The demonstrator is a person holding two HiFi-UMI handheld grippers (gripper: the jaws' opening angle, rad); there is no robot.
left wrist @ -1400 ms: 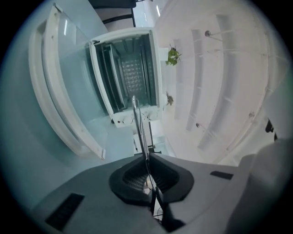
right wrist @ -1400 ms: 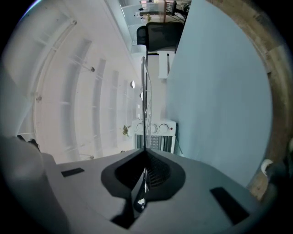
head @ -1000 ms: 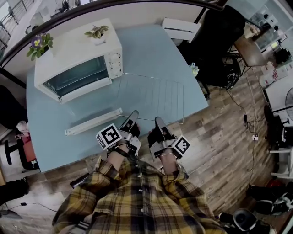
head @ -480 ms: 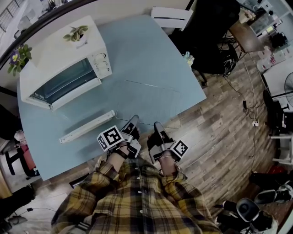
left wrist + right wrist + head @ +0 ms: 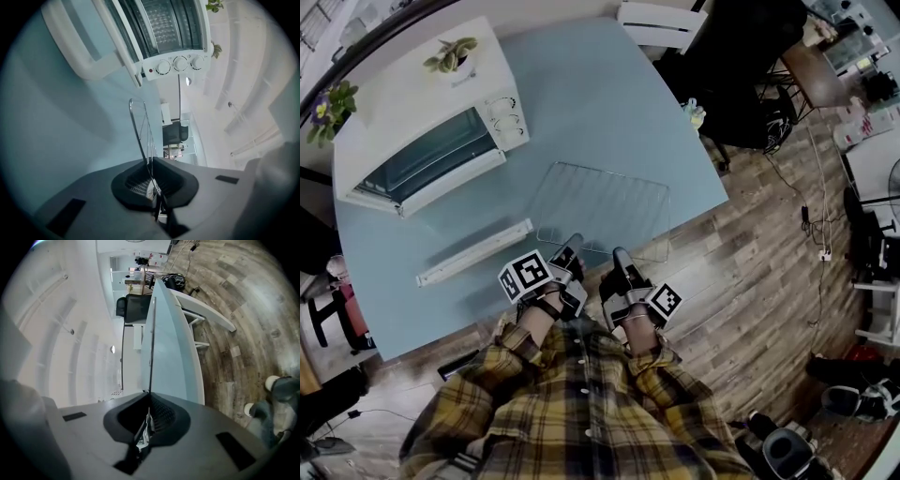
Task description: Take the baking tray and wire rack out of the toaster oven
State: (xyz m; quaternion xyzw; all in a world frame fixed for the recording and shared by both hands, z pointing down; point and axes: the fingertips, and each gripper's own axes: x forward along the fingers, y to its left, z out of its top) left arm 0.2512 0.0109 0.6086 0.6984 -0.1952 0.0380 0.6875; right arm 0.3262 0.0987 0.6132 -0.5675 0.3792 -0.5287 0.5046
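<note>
1. I am holding the wire rack [image 5: 600, 202] [image 5: 139, 137] [image 5: 150, 338] outside the toaster oven [image 5: 422, 112] [image 5: 173, 63]. It is lying nearly flat over the near right part of the blue surface [image 5: 581, 94]. I cannot tell whether it is touching the surface.
2. The left gripper [image 5: 572, 247] [image 5: 153, 165] is clamping the rack's near edge wire, with its jaws closed on it.
3. The right gripper [image 5: 621, 259] [image 5: 149, 400] is clamping the same near edge just beside the left one, its jaws also closed on the wire.
4. The toaster oven is standing at the far left of the surface, well apart from the rack, with its front facing me.
5. A long white bar [image 5: 473, 253] is lying between the oven and the left gripper.
6. A small potted plant [image 5: 450, 56] is sitting on top of the oven.
7. A wooden floor [image 5: 769, 272] is showing to the right of the surface.
</note>
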